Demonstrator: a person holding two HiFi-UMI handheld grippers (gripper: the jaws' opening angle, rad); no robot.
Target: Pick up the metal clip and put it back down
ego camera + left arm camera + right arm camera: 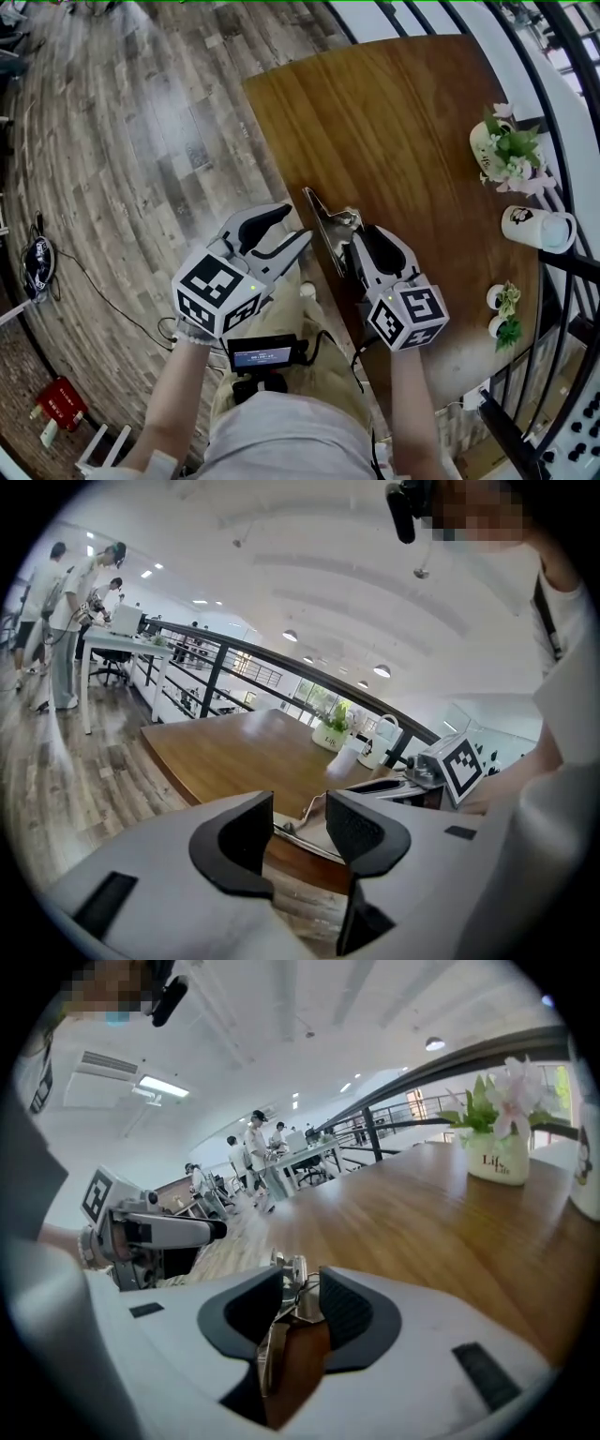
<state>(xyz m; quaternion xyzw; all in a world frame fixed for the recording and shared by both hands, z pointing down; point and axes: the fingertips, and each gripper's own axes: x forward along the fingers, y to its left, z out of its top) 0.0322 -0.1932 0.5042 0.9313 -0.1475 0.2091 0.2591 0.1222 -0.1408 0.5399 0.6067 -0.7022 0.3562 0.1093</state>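
The metal clip (330, 225) is found at the near left edge of the wooden worktop (394, 122), its long blade running along that edge. It is bracketed by the jaws of the right tool (354, 246). In the right gripper view the clip (289, 1267) is seen standing between the two dark pads (349, 1307), which are spread apart and are not pressed onto it, a gap being visible on the left side. Whether the clip is resting fully on the wood cannot be told.

The left tool (286, 232) is held just to the left of the clip, off the worktop's edge and above the plank floor (122, 141). In the left gripper view its jaws are parted, with nothing between them.

Along the right side of the worktop, well apart from the clip, a white flower pot (506, 150), a white mug (536, 228) and a small potted plant (504, 314) are set.
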